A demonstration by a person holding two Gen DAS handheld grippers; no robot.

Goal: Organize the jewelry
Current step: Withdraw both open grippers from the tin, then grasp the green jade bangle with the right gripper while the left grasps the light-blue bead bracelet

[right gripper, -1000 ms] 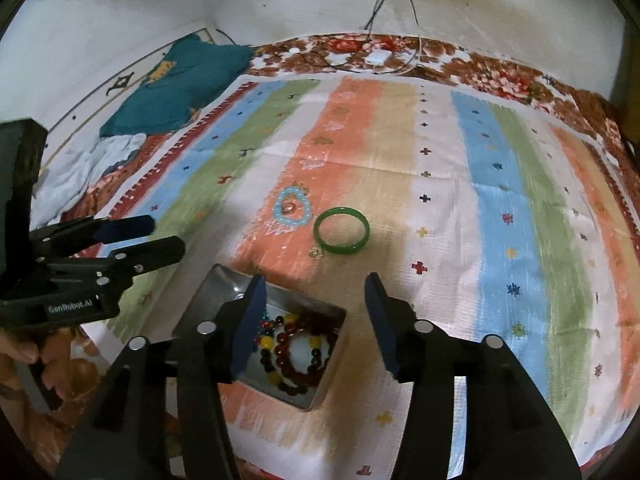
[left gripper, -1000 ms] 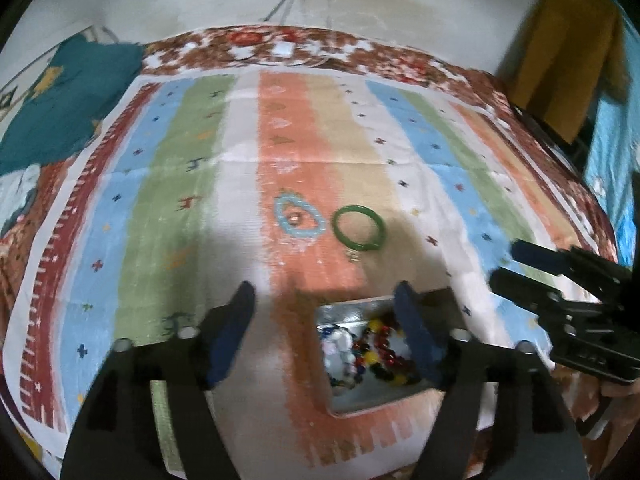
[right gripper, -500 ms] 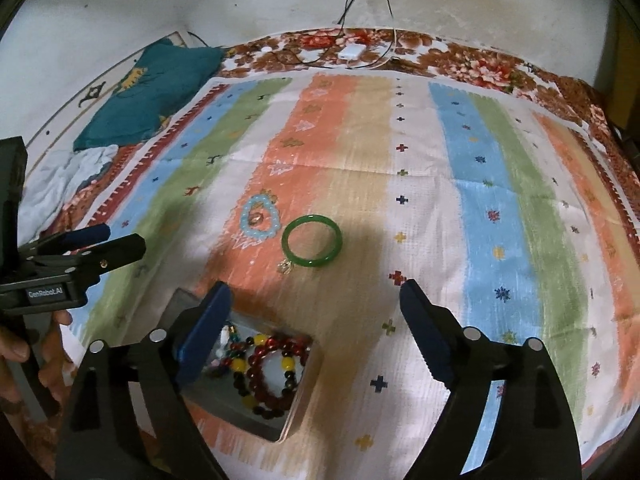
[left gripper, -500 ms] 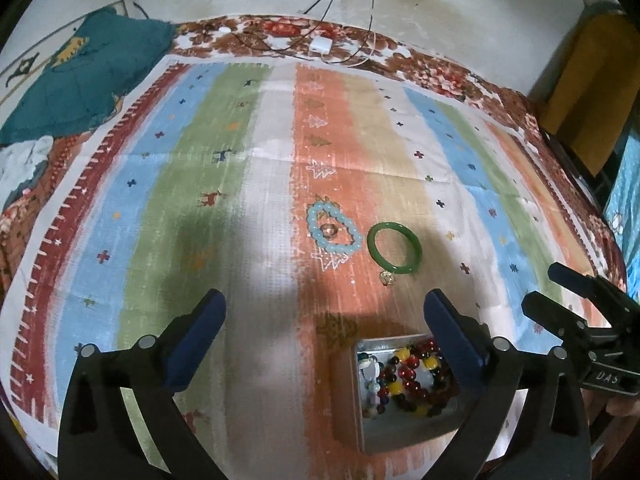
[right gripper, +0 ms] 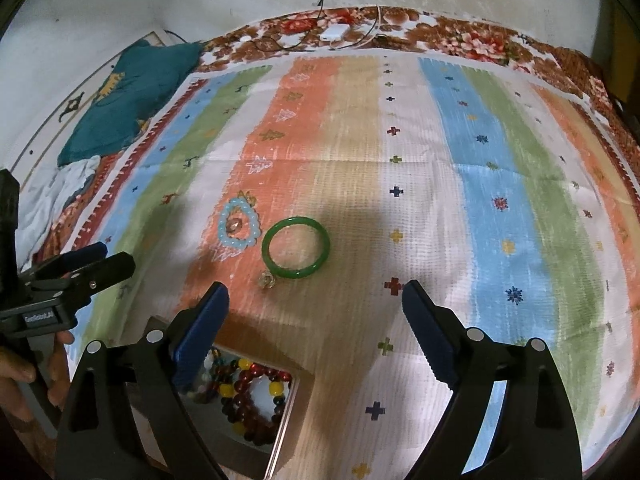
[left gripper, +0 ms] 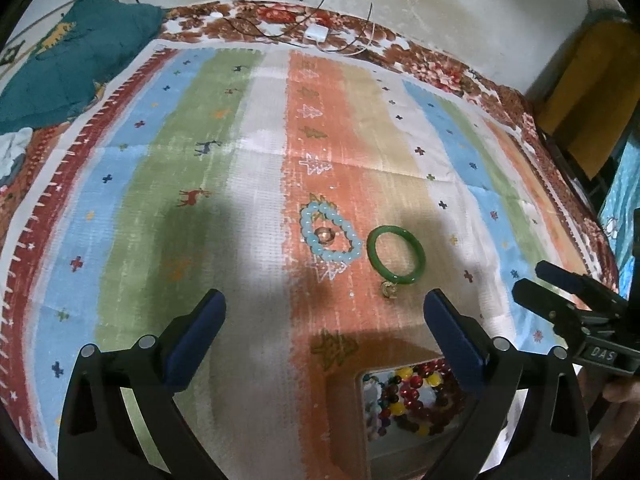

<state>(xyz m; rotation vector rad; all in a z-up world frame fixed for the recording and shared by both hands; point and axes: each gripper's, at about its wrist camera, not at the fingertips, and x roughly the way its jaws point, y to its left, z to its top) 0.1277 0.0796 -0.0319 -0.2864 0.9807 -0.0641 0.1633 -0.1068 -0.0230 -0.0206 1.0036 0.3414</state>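
On the striped cloth (left gripper: 256, 184) lie a green bangle (left gripper: 396, 255) (right gripper: 296, 247) and a light blue bead bracelet (left gripper: 330, 236) (right gripper: 239, 228) with a small ring (left gripper: 325, 235) inside it. A small clear charm (left gripper: 388, 290) (right gripper: 267, 280) rests at the bangle's near edge. A metal tin (left gripper: 344, 400) (right gripper: 282, 440) holds red, yellow and dark bead bracelets (left gripper: 412, 392) (right gripper: 252, 388). My left gripper (left gripper: 323, 304) is open and empty, short of the jewelry. My right gripper (right gripper: 314, 292) is open and empty too, its left finger over the tin.
A teal cloth (left gripper: 76, 60) and white fabric (right gripper: 52, 196) lie at the far left. Cables and a white plug (left gripper: 316, 34) sit at the far edge by the wall. A yellow-brown object (left gripper: 588, 92) stands at the right. A person's hand (right gripper: 24, 372) holds the left gripper.
Both grippers' jaws have spread much wider. The tin has slid toward the bottom of both views, and the bangle and bracelet now sit ahead of the fingertips.
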